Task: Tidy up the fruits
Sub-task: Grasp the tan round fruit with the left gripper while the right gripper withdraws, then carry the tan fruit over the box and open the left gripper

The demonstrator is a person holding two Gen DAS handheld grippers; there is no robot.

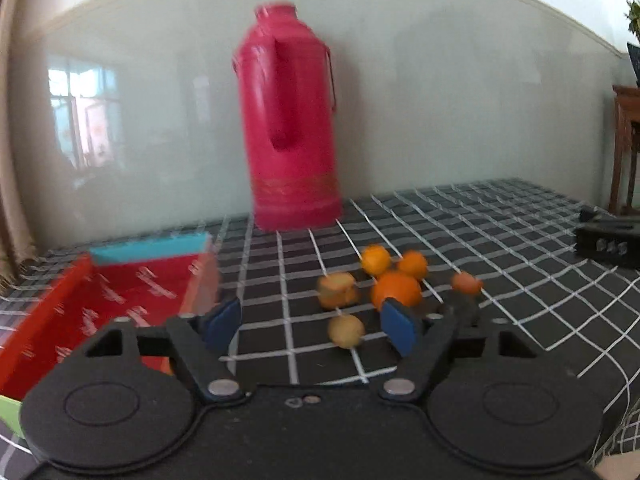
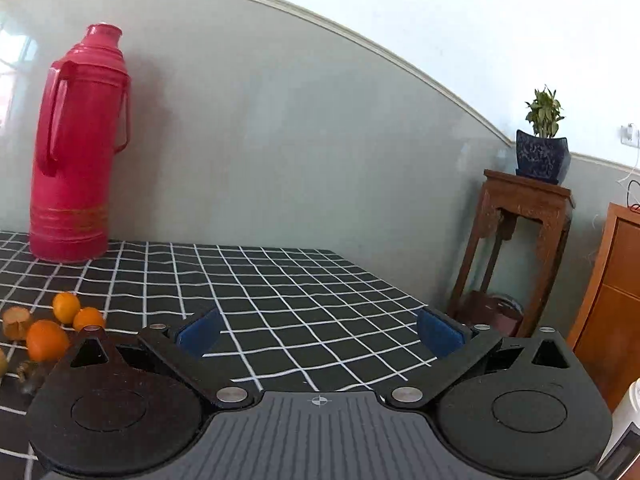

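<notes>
Ahead of your left gripper (image 1: 310,326), whose jaws are parted and hold nothing, blurred oranges (image 1: 396,290) cluster; your right gripper (image 2: 320,334) gapes empty.

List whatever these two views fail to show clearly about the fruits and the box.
- Left wrist view: motion blur smears the pale round fruit and the tan chunk; their kind is unclear.
- Left wrist view: the red box is partly hidden by the left gripper and cut by the frame edge; most of its contents are unseen.
- Right wrist view: the right gripper body covers a dark item near the large orange.
</notes>
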